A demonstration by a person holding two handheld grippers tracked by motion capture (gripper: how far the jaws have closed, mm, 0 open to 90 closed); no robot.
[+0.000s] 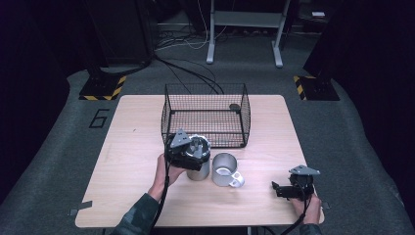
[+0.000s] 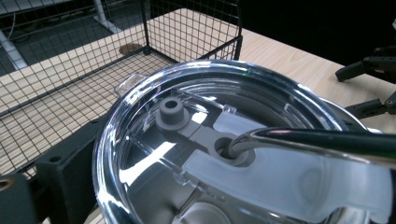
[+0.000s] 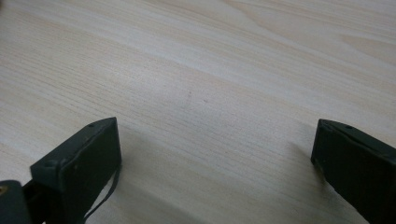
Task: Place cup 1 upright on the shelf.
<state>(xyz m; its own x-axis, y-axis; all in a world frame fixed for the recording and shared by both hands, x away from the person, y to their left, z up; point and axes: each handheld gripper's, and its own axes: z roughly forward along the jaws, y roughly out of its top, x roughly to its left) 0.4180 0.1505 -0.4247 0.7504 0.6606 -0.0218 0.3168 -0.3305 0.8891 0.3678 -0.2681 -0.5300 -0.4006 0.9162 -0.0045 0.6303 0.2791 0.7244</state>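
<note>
The left gripper [image 1: 192, 155] sits over a metal cup [image 1: 198, 170] near the table's [image 1: 132, 147] middle, just in front of the wire basket [image 1: 205, 115]. Its own view looks down onto a clear lid [image 2: 154, 154] w/ a grey plug [image 2: 171, 112] and a metal straw [image 2: 322, 142] coming through the lid's hole. One black jaw shows beside the lid at lower left; the other is hidden behind lid & straw, so whether the gripper is clamped on the cup can't be told.

A second metal cup w/ a handle [image 1: 225, 170] stands just right of the first one, open top, no lid; the two look close together, maybe touching.

The right gripper [image 1: 277, 190] rests low near the table's front right corner, well apart from both cups, pointing left toward them. Its jaws stand wide apart w/ nothing but bare wood between them.

The basket stands at the table's far side, and a small round dark thing [image 1: 235, 106] lies in its back right corner.
</note>
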